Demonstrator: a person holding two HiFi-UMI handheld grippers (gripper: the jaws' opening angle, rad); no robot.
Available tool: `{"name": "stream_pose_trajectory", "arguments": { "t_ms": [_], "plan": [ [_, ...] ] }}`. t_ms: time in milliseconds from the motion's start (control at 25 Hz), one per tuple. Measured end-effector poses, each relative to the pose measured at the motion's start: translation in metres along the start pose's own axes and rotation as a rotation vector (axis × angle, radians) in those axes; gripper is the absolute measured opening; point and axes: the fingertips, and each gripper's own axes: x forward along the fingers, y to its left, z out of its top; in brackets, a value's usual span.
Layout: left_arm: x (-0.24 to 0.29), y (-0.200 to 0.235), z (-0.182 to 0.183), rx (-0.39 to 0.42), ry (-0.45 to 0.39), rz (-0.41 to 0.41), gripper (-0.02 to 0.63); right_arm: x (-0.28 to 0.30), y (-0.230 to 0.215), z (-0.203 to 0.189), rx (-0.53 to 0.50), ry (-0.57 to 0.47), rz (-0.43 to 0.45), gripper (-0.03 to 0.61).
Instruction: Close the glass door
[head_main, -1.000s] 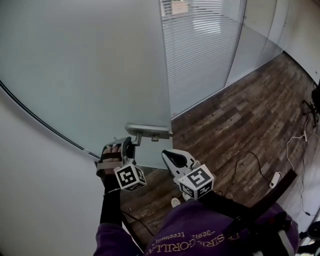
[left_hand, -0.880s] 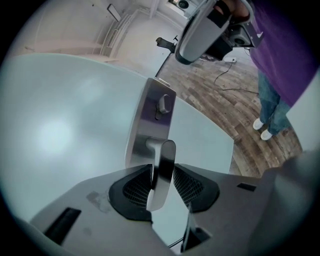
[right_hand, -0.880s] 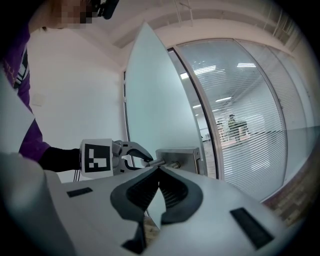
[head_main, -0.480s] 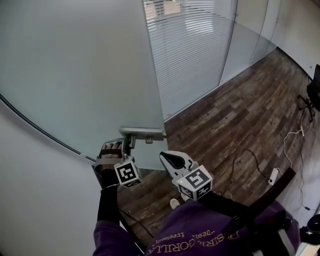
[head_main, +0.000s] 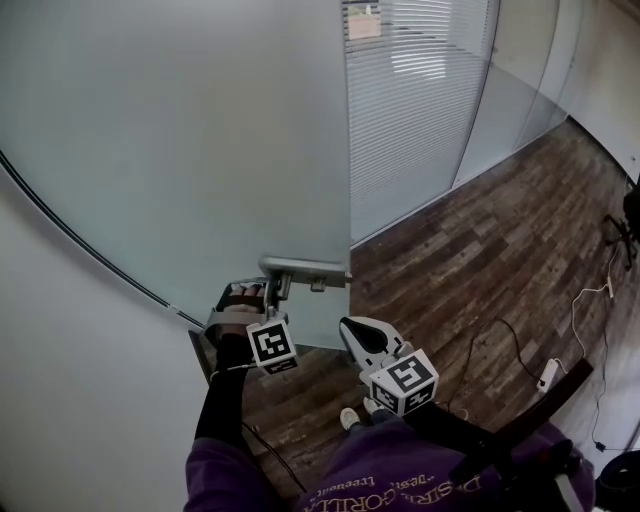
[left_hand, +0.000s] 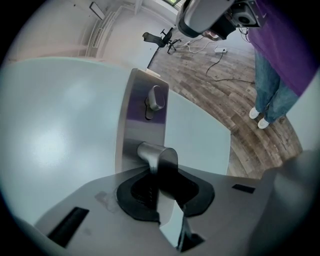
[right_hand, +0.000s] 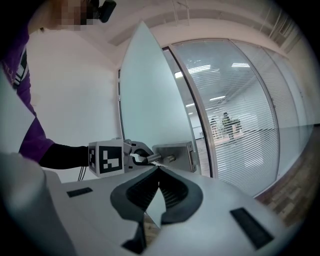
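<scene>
Evidently the frosted glass door (head_main: 200, 150) stood ajar, its free edge out over the wooden floor (head_main: 500, 260), with a metal lever handle (head_main: 300, 268) low on that edge. The left gripper (head_main: 266, 292) had just been closing its jaws, which now pinched that handle. The right gripper (head_main: 362, 335) hung near, below the handle, its jaws together and empty.

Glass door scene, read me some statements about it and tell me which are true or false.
The left tongs grip the door handle. True; they have just been closing on it.
The right tongs hold the door handle too. False; they are shut on nothing, away from it.
The glass door stands open. True.
The floor is carpeted. False; it is wood planks.
</scene>
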Motion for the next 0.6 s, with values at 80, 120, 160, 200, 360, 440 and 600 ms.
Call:
{"name": "stream_pose_trajectory", "arguments": {
  "t_ms": [80,120,160,200,360,440,600],
  "plan": [
    [0.003,0.004,0.001,0.003,-0.016,0.003,0.044,0.002,0.001,0.000,0.005,0.005,-0.009,-0.003],
    [0.006,0.006,0.001,0.002,-0.018,-0.003,0.041,0.004,0.002,0.000,0.006,0.007,-0.011,-0.003],
    [0.009,0.006,-0.001,0.001,-0.015,-0.015,0.041,0.006,0.003,0.000,0.007,0.009,-0.015,-0.003],
    [0.012,0.006,-0.002,-0.002,-0.009,-0.028,0.041,0.008,0.005,-0.001,0.008,0.008,-0.019,-0.003],
    [0.022,0.011,0.004,-0.012,0.003,-0.065,0.041,0.009,0.003,-0.001,0.007,0.004,-0.039,-0.003],
    [0.027,0.014,0.007,-0.013,-0.002,-0.082,0.041,0.010,0.001,-0.002,0.010,0.004,-0.044,-0.003],
    [0.037,0.009,0.011,-0.009,-0.036,-0.080,0.035,0.012,0.002,-0.013,0.016,0.002,-0.048,-0.003]
  ]
}}
